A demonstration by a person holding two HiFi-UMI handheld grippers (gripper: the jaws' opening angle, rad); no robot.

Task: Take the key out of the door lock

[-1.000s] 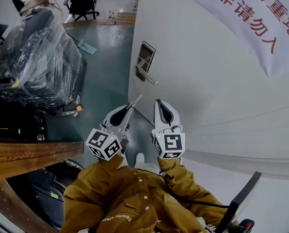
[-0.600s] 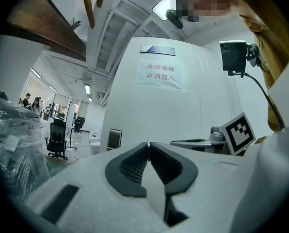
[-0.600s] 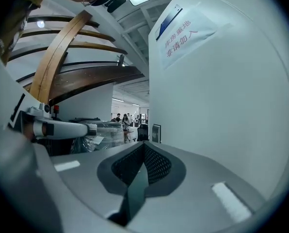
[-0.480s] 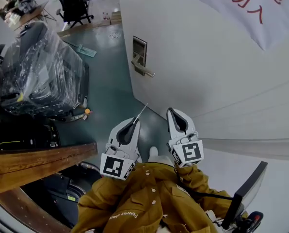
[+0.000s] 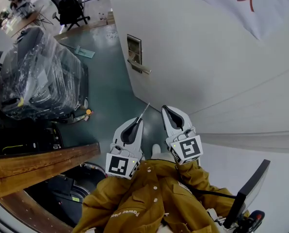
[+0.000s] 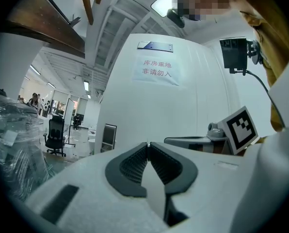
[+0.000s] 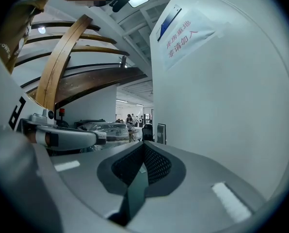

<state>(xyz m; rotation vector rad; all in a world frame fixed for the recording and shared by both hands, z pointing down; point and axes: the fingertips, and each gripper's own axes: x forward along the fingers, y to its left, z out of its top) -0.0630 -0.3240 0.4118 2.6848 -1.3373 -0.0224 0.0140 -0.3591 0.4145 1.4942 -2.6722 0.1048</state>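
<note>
I am pinching the thin silver key [image 5: 144, 110] in my left hand-held gripper [image 5: 137, 123], at lower centre, well apart from the dark rectangular door lock [image 5: 134, 47] at upper centre. My right hand-held gripper [image 5: 166, 109] is hanging closed and empty. The removal looks done; next I need only keep a steady grip.

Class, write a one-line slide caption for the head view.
Left gripper holds the key away from the door lock; right gripper shut and empty.

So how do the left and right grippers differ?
The left gripper has its jaws shut on a key poking past the tips; the right gripper is shut on nothing. The right gripper is nearer the door than the left gripper. Both are short of the door handle.
</note>
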